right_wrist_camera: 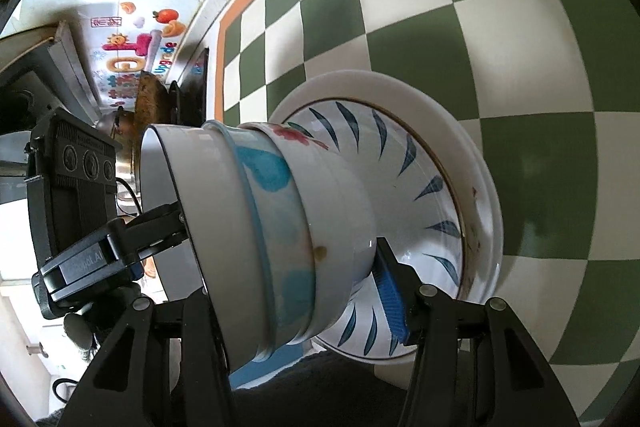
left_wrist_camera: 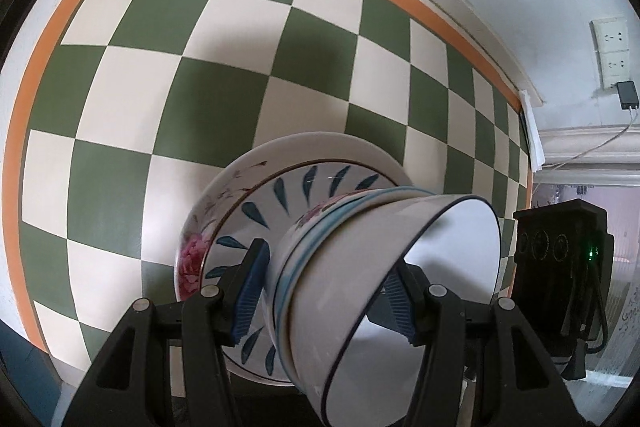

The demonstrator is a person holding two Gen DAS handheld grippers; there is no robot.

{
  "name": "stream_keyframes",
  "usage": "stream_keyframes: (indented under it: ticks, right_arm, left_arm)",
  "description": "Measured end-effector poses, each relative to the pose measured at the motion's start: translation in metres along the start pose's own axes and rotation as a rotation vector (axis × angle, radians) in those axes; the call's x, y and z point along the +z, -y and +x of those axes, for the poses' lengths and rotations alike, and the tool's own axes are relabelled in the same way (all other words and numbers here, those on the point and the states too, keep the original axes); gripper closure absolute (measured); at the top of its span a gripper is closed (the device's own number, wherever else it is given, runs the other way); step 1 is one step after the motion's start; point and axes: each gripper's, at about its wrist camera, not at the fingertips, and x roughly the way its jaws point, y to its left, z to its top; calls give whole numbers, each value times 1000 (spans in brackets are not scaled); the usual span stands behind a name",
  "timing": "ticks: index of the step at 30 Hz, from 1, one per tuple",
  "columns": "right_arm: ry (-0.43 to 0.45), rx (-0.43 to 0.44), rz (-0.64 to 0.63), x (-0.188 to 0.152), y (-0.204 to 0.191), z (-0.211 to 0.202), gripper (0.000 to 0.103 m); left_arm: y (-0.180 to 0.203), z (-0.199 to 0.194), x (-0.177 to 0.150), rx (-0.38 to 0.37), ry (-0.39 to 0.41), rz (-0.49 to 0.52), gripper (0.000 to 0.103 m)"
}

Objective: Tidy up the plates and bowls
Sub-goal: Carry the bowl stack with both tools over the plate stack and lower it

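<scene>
Stack of nested white ceramic bowls (left_wrist_camera: 360,267) on blue-leaf-patterned plates (left_wrist_camera: 256,211), gripped from both sides above green-and-cream checked desk (left_wrist_camera: 224,67). Left claw (left_wrist_camera: 324,291) and right claw (right_wrist_camera: 288,291) each half-open, blue pads clamping stack (one finger inside top bowl).

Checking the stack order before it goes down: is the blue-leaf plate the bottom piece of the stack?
No. The blue-leaf plate sits inside a larger white plate whose rim shows beyond it, so that plate is the bottom one.
</scene>
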Motion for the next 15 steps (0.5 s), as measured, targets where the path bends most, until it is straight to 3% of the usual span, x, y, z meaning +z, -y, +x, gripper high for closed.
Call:
stream_keyframes:
  ticks: [15]
  right_arm:
    - [-22, -37, -6, 6, -9, 15, 48]
  left_arm:
    - [-3, 4, 1, 18, -15, 12, 49]
